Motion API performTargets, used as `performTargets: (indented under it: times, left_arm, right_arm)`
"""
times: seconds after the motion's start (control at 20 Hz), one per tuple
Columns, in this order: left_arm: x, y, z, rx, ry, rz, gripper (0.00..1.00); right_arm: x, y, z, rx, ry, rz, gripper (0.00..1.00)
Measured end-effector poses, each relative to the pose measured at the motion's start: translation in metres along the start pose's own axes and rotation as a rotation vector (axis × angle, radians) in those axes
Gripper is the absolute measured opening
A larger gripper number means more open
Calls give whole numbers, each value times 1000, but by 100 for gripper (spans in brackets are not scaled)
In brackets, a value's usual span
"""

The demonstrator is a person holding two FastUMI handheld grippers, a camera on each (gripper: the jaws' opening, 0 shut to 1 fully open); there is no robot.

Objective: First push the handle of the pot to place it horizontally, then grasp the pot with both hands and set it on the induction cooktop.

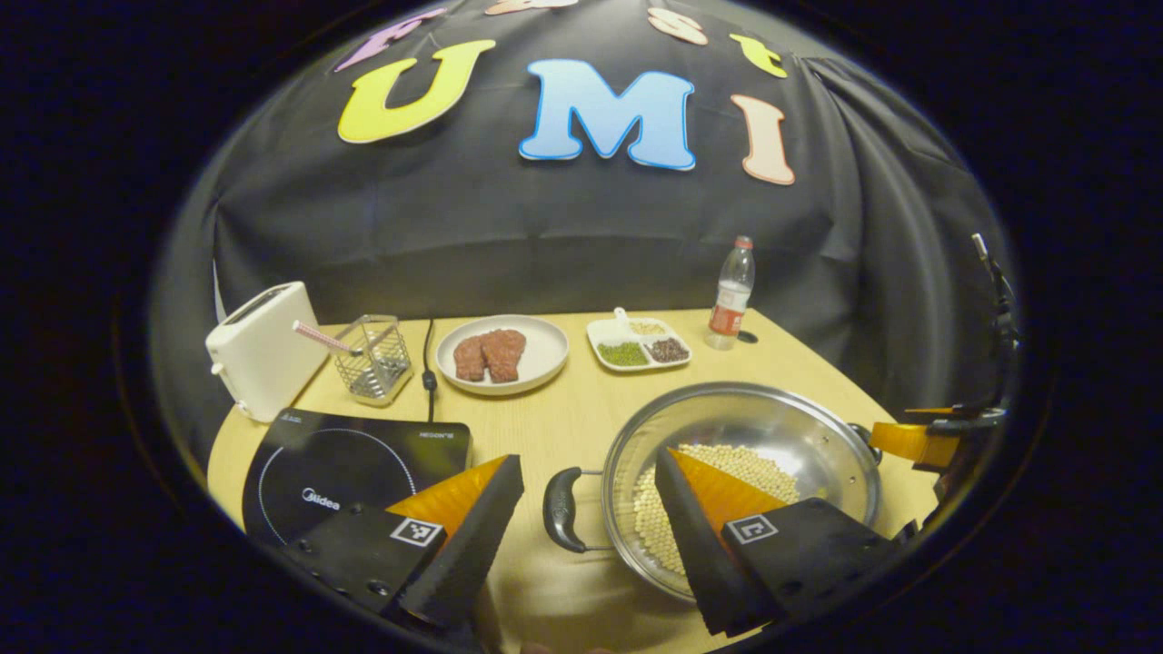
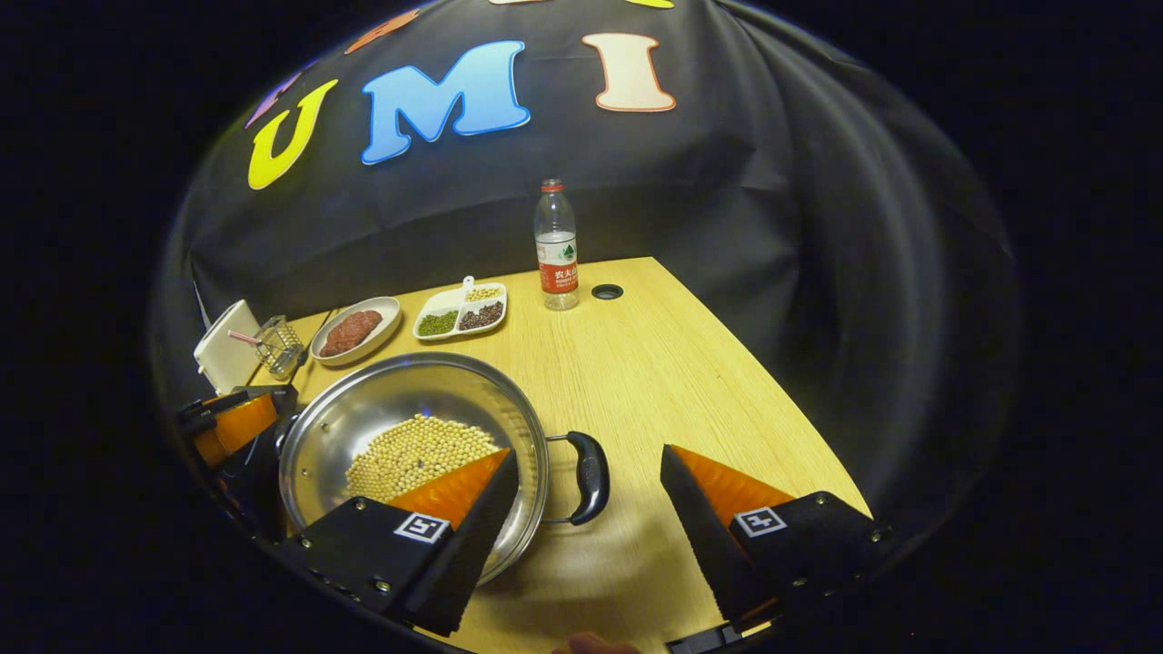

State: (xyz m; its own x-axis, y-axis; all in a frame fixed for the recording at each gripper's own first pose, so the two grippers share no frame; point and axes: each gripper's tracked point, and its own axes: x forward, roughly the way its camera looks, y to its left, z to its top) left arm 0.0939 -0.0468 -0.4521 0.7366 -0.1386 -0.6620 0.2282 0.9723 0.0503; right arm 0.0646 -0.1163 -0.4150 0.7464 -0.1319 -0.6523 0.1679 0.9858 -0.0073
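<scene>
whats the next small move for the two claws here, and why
Probably close each claw on its handle. In the left gripper view, the open left claw straddles the pot's left handle. In the right gripper view, the open right claw straddles the right handle. The handles look level already, and the pot sits beside the induction cooktop, not on it.

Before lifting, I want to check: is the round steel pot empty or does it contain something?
Not empty: pale beans cover part of the steel pot's bottom.
</scene>
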Motion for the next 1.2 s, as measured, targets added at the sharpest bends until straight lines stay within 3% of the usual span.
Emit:
performTargets:
  times: [0.2, 0.6, 0.85, 0.9, 0.95, 1.0, 1.2]
  left_arm:
    - [25, 7, -29, -35, 62, 9, 98]
    - [45, -1, -41, -6, 98, -6, 96]
    - [54, -9, -53, -37, 114, -41, 94]
    - [55, -9, -55, -33, 112, -28, 92]
    - [53, -5, -53, -25, 110, -17, 81]
    - [53, -5, -52, -29, 110, -12, 77]
    - [53, -4, -51, -53, 107, 5, 75]
  right_arm:
    - [20, 4, -10, 5, 17, -3, 98]
    - [48, 6, -41, 30, 96, -19, 98]
    - [56, 16, -49, 46, 99, 27, 97]
    - [57, 20, -50, 38, 102, 39, 92]
    - [57, 22, -49, 24, 100, 39, 82]
    - [57, 22, -50, 17, 98, 41, 75]
    - [57, 24, -50, 48, 107, 56, 67]
